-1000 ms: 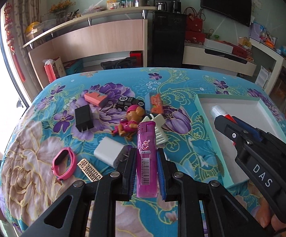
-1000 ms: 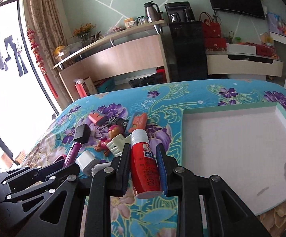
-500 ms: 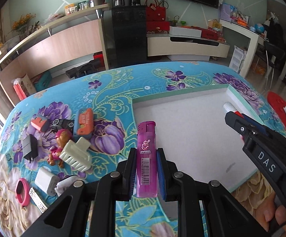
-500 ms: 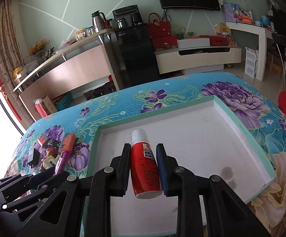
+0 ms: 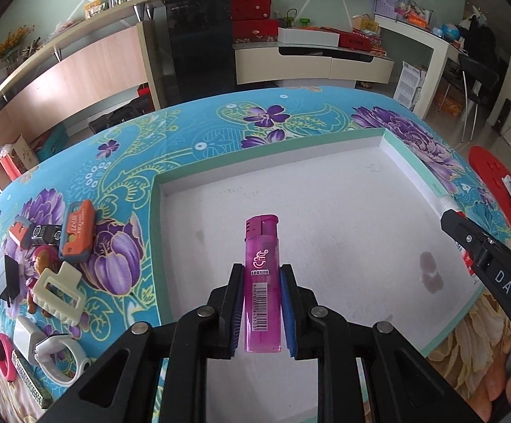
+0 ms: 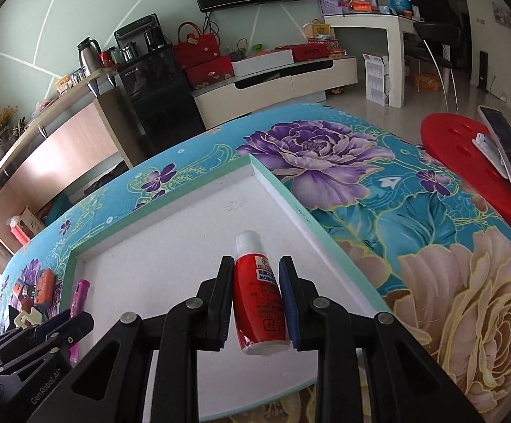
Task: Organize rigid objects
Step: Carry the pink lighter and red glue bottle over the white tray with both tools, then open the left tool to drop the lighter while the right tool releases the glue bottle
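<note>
My left gripper (image 5: 261, 273) is shut on a purple lighter (image 5: 261, 282) and holds it upright over the white tray with a mint rim (image 5: 326, 197). My right gripper (image 6: 256, 264) is shut on a small red bottle with a white cap (image 6: 258, 299) over the same tray (image 6: 170, 246), near its right side. The right gripper also shows at the right edge of the left wrist view (image 5: 484, 268). The left gripper shows at the lower left of the right wrist view (image 6: 36, 338), with the lighter (image 6: 79, 296) in it.
Small objects lie on the floral cloth left of the tray: an orange case (image 5: 78, 232), a cream clip (image 5: 59, 294), a white charger (image 5: 26, 335), a white watch (image 5: 61, 363), a pink band (image 5: 3, 356), a black plug (image 5: 8, 278). A red stool (image 6: 474, 162) stands to the right.
Both grippers have swung right from the pile of small objects to over the tray, still holding the lighter and the red bottle.
</note>
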Demonstrator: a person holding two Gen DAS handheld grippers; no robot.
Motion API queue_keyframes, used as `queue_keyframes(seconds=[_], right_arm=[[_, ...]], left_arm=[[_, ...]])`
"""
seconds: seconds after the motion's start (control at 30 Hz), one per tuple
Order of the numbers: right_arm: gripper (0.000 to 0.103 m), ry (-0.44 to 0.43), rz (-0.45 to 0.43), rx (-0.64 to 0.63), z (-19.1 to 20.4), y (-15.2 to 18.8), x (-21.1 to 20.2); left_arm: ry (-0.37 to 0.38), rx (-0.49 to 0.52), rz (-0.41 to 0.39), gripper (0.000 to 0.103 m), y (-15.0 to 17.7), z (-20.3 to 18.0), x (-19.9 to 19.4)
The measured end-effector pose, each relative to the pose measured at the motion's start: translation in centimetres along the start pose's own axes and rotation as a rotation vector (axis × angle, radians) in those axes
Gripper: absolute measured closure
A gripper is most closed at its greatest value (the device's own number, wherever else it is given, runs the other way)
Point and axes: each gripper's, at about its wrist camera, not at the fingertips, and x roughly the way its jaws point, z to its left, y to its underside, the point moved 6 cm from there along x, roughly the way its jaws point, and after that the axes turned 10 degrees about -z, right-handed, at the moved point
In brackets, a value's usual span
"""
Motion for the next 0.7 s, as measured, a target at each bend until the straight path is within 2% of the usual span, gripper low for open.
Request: queue_keyframes(seconds=[0.23,0.27,0.37,0.5,0.7], right_arm=[[0.076,-0.012,0.031,-0.007,0.4,0.4,0.5],[0.076,-0.014,0.034,-0.007,0.5,0.5,0.6],[0.076,-0.014,0.04,-0.012,0.6,0.5,0.5],[0.073,-0.004,0.043,-0.022,0.7,0.5,0.5],[0.046,-0.004,0.053,-0.023,1.1,0.5,0.4]], left_arm=[[-0.018,0.0,0.011,0.08,0.0,0.1,0.4],[-0.024,-0.002,0.014,0.074,0.0,0.3,0.4],[-0.037,-0.025,0.007,0.038,-0.2,0.9,0.0],[-0.078,-0.044,-0.009,0.032,-0.3,2.1,-0.7],[-0.142,-0.096,-0.014,0.007,0.4,4.7,-1.6]])
